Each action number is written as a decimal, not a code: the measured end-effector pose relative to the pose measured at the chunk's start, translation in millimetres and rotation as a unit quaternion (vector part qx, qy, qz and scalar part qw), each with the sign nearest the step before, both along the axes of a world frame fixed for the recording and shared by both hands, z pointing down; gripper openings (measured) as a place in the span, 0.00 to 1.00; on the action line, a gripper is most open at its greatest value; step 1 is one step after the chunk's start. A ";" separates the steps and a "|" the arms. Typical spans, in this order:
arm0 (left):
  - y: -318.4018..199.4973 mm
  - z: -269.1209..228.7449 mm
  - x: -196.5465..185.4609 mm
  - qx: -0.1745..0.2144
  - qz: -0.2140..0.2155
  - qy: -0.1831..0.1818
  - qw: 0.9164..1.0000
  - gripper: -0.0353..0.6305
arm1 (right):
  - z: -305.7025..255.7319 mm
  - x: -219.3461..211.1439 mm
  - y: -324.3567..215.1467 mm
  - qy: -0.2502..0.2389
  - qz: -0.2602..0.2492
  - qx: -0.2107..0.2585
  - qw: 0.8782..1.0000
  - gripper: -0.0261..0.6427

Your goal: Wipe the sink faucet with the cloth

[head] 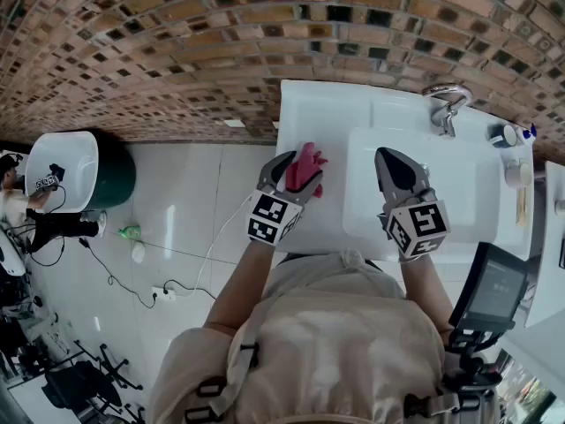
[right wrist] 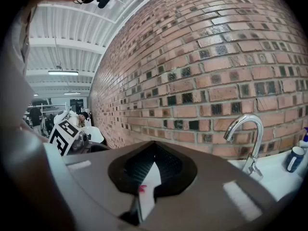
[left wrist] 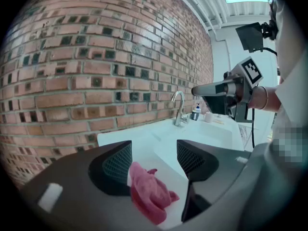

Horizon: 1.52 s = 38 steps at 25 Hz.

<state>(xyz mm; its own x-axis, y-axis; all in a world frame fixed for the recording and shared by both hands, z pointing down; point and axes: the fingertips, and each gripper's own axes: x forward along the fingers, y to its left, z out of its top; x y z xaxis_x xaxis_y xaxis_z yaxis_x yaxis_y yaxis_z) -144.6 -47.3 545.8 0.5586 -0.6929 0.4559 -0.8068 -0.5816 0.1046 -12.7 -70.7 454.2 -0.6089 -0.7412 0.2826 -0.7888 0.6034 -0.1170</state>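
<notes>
A crumpled pink cloth [head: 306, 167] [left wrist: 149, 194] lies on the white counter [head: 309, 113] left of the basin. My left gripper [head: 298, 171] [left wrist: 154, 160] is open around it: the cloth rests by the left pad and stays clear of the right one. Above the basin's near left part, my right gripper [head: 397, 168] [right wrist: 153, 165] is shut and holds nothing. The chrome faucet [head: 448, 102] [left wrist: 179, 107] [right wrist: 248, 138] rises at the far rim of the basin, beyond both grippers and untouched.
A brick wall [head: 177, 42] backs the sink. A soap bottle [right wrist: 293, 159] and cups [head: 505, 136] stand on the counter to the right of the faucet. A white tub on a green bin [head: 66, 166] sits on the floor at left, with cables nearby.
</notes>
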 end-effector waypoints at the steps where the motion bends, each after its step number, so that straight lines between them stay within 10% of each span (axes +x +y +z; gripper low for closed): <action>1: 0.3 13.2 -3.0 -0.015 0.001 -0.012 1.000 0.45 | 2.5 -1.3 -0.7 -0.001 -0.001 -0.003 1.000 0.03; 12: -4.8 120.6 -4.3 -0.124 0.024 -0.076 0.989 0.45 | 36.9 4.8 6.1 0.003 0.004 -0.047 0.999 0.03; 24: -8.8 155.2 -8.5 -0.157 0.029 -0.183 0.970 0.29 | 34.3 19.4 -0.2 0.019 0.024 -0.043 0.999 0.03; 38: -34.6 83.9 4.4 -0.078 0.043 -0.104 0.991 0.20 | 11.1 13.6 1.7 0.019 0.050 -0.009 0.999 0.03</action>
